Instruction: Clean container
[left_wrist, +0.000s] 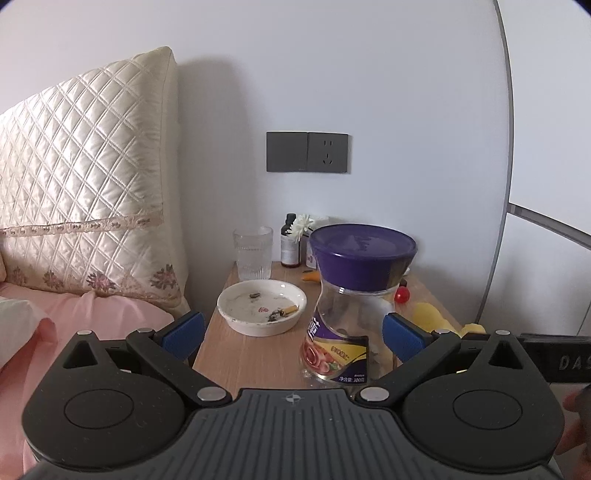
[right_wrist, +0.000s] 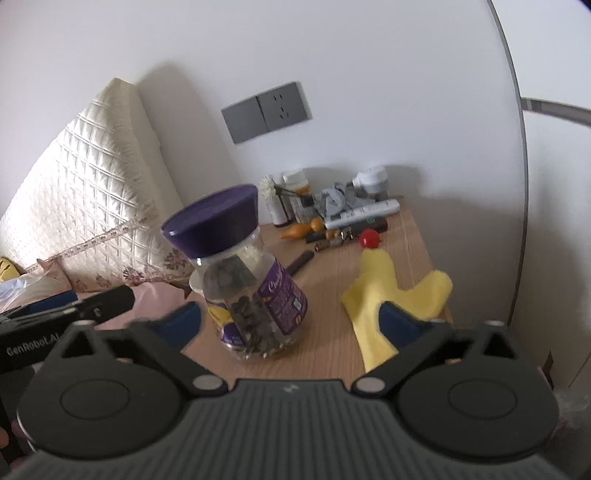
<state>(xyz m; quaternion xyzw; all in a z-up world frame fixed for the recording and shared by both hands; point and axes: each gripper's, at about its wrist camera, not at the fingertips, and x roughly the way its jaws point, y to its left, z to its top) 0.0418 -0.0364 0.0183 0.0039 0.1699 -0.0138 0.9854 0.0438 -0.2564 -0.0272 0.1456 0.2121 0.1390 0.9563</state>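
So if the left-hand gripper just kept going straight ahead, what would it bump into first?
Probably the jar with the purple lid, just ahead between the left gripper's open fingers. The dirty white dish sits slightly left; depth is hard to judge.

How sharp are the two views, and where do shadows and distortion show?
Left wrist: sharp; the cushion throws a soft shadow on the wall to its right, and fisheye bends the door edge. Right wrist: the left finger is smeared with motion blur, the jar and cloth are slightly soft, and the clutter at the back shadows the wall.
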